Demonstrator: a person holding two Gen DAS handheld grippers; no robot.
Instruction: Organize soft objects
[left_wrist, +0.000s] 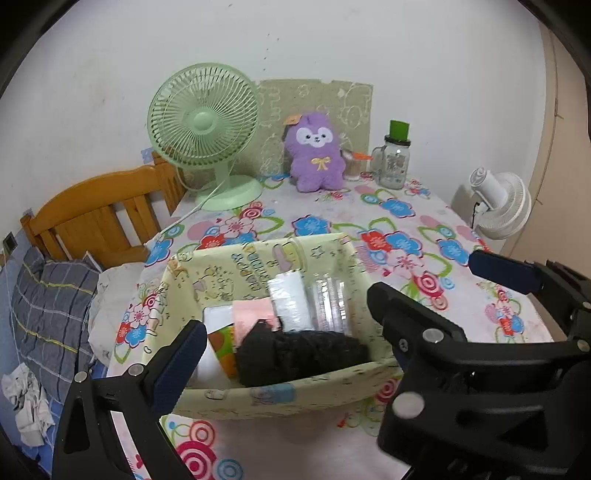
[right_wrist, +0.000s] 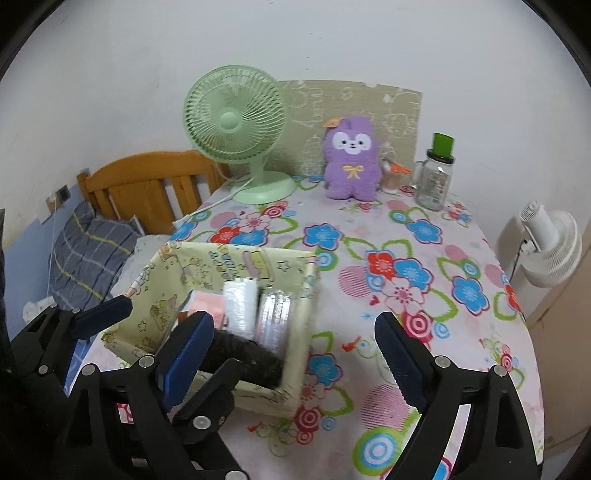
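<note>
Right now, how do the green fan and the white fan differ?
The green fan stands upright on the flowered table, near its far edge beside the purple plush; the white fan sits off the table to its right, lower down. The green fan faces the cameras; the white fan shows its back and motor housing. Both have round wire grilles.

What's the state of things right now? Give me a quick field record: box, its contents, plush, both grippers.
box: pale yellow fabric box at the table's near left, open top
contents: black fuzzy item at the front, pink item, white roll and clear plastic pack behind
plush: purple plush upright at the table's far edge, outside the box
left gripper: open, straddling the box, holding nothing
right gripper: open, empty, at the box's right corner
</note>
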